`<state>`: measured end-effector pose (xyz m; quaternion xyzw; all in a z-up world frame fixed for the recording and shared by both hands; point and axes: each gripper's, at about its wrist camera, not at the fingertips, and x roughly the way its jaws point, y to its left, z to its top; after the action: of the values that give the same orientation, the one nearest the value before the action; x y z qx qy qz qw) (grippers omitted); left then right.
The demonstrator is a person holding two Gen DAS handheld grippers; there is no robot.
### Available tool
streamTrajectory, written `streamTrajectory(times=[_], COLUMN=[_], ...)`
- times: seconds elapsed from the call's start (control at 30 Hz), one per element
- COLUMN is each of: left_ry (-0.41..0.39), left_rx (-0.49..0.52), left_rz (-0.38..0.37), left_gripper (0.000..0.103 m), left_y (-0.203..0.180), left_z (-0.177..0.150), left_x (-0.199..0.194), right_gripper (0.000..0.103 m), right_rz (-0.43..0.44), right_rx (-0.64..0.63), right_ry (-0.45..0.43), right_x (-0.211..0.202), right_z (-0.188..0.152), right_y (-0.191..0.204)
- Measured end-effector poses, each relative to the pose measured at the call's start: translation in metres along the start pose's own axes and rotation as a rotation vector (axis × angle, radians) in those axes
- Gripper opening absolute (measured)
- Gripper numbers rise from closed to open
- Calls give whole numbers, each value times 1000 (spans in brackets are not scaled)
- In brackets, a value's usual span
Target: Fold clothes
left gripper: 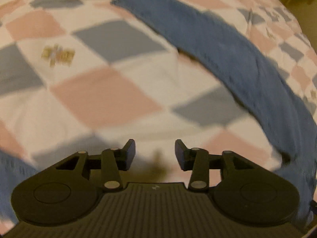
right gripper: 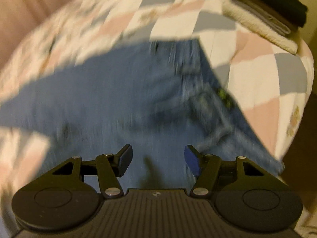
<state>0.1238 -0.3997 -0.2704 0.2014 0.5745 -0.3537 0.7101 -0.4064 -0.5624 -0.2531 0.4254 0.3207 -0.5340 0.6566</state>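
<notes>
Nearest the lens, the left gripper (left gripper: pixel 155 154) stood wide open w/ nothing between its fingers, over the checked quilt (left gripper: pixel 103 99). Right gripper (right gripper: pixel 158 162) was likewise wide and empty, right over the jeans (right gripper: pixel 111 91). Jeans lay spread on the quilt, waistband at the right, one leg (left gripper: pixel 227 49) running far-left; long axis left-right. A folded stack (right gripper: pixel 265 17) sat far right. Both views were blurred. Risks, as I judged: denim is heavy, so a shallow pinch could slip; a one-layer grab would skew any fold; a dragged quilt could bunch.
</notes>
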Motion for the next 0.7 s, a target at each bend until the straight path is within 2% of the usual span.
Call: streamTrajectory(times=[0.1,0.17,0.27,0.4,0.47,0.57,0.7], left_ry=[29,20,-32,-108,-119,-155,-192], left_rx=[-13,0,52,129,170,207,227], left_rz=[17,30,59,91,85,75,107], left_gripper=[44,44,47,60,60,66,66], left_y=[-2,-8,-20,-38,-47,-56,-59], left_z=[-40,-65,-103,-146,-163,-186,-211], left_x=[-17,-33,-65,-108,-130,-163,-197], right_gripper=[61,61,61,64,64,64,65], right_rz=[11,19,30,46,69,90,111], right_rx=[-66,-111,-177,-264,-266,-266,-292], right_ry=[15,24,39,57,26,12,1], right_x=[-15,-24,-39,-59,-84,-116,-149], right_z=[-20,-33,-53,-79,-92,-110,-129], right_y=[9,14,23,34,29,21,17])
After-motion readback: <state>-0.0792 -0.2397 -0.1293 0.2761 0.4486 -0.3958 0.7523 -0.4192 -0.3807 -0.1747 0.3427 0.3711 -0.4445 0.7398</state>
